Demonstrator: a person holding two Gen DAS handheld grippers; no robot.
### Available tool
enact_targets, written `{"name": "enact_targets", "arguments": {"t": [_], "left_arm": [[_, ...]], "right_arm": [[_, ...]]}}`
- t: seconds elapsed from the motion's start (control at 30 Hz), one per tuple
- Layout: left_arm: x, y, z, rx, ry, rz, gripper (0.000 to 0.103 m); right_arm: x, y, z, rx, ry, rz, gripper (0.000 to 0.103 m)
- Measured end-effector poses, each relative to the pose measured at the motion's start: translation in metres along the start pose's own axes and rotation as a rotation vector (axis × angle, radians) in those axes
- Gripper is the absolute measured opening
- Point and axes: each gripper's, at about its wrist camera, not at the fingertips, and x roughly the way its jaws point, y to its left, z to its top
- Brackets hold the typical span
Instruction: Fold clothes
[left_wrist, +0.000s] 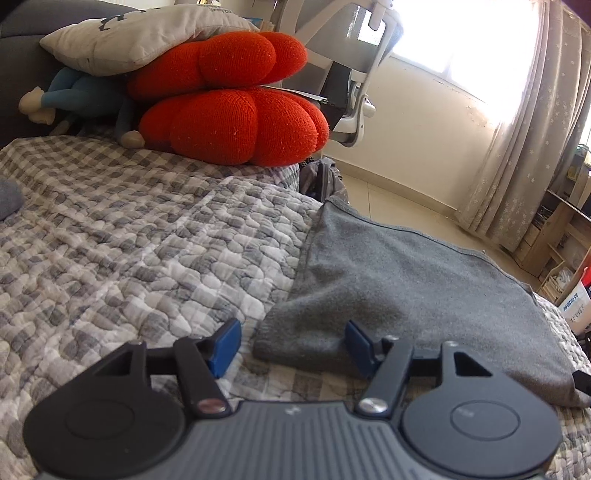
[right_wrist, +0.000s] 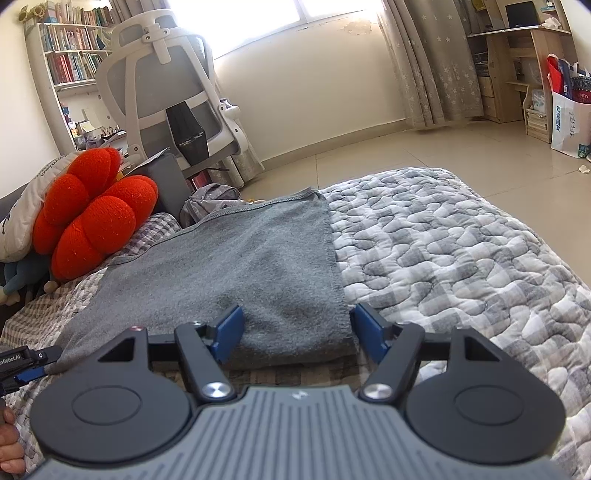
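Sunlit bedroom with a checked quilt (right_wrist: 461, 258) covering the bed, where a folded grey garment (right_wrist: 236, 273) is lying flat near the far edge, right of two red knitted cushions (right_wrist: 92, 221). Left gripper (left_wrist: 293, 343) is hovering with jaws apart at the garment's near left corner. Right gripper (right_wrist: 299, 330) is standing spread wide around its near right corner, gripping nothing.
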Motion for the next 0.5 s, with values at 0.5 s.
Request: {"name": "enact_targets", "arguments": {"t": [0.5], "left_arm": [[-0.037, 0.003, 0.006, 0.004, -0.141, 0.046, 0.056]], "right_arm": [[-0.001, -0.005, 0.000, 0.039, -0.015, 0.028, 0.071]]}}
